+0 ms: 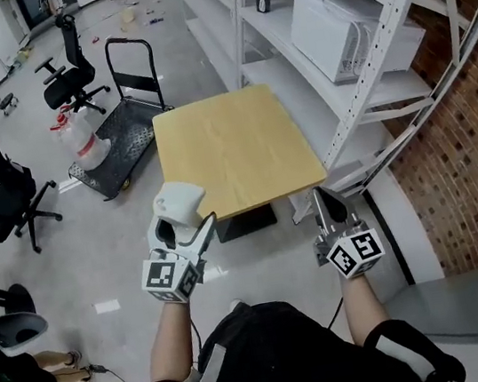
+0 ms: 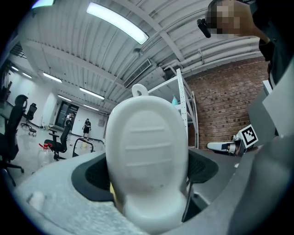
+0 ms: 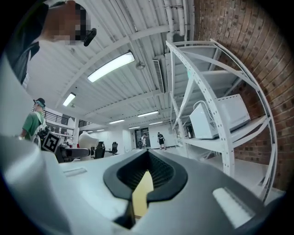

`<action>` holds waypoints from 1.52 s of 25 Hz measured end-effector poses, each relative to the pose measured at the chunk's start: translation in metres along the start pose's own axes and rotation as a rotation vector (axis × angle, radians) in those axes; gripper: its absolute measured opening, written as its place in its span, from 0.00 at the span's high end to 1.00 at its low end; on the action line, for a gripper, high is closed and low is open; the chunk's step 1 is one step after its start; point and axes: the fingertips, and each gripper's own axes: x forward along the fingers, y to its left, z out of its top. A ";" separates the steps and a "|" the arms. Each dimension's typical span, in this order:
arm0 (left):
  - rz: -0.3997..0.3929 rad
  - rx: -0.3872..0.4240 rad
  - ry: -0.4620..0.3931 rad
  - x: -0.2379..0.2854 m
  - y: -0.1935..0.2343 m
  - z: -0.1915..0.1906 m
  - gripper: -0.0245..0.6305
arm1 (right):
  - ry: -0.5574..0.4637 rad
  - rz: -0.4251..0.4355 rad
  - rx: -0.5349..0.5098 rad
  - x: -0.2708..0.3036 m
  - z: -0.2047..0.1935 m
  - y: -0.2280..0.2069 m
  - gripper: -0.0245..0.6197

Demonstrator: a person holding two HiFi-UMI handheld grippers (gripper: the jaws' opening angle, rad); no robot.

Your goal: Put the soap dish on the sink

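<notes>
The white oval soap dish [image 1: 178,202] is held upright in my left gripper [image 1: 189,228], just off the near left corner of the wooden table [image 1: 232,146]. In the left gripper view the soap dish [image 2: 147,160] fills the middle, showing its ribbed face, with the dark jaws pressed against both its sides. My right gripper [image 1: 326,203] is shut with nothing in it, near the table's front right corner. In the right gripper view its jaws [image 3: 146,181] leave only a thin slit. The right gripper view also shows the soap dish [image 3: 87,137] far off to the left. No sink is in view.
White metal shelving [image 1: 379,55] with a microwave [image 1: 348,29] runs along the brick wall on the right. A black flat cart [image 1: 126,131] with bags stands left of the table. Office chairs [image 1: 7,191] stand further left on the grey floor.
</notes>
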 end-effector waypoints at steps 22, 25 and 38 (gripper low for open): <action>0.238 -0.051 0.164 0.024 0.143 -0.060 0.26 | 0.101 0.158 0.067 0.178 -0.061 0.020 0.95; 0.245 -0.048 0.203 0.051 0.159 -0.069 0.26 | 0.097 0.174 0.069 0.207 -0.063 0.009 0.95; 0.242 -0.151 0.585 0.106 0.183 -0.201 0.26 | 0.231 0.120 0.118 0.240 -0.122 -0.038 0.95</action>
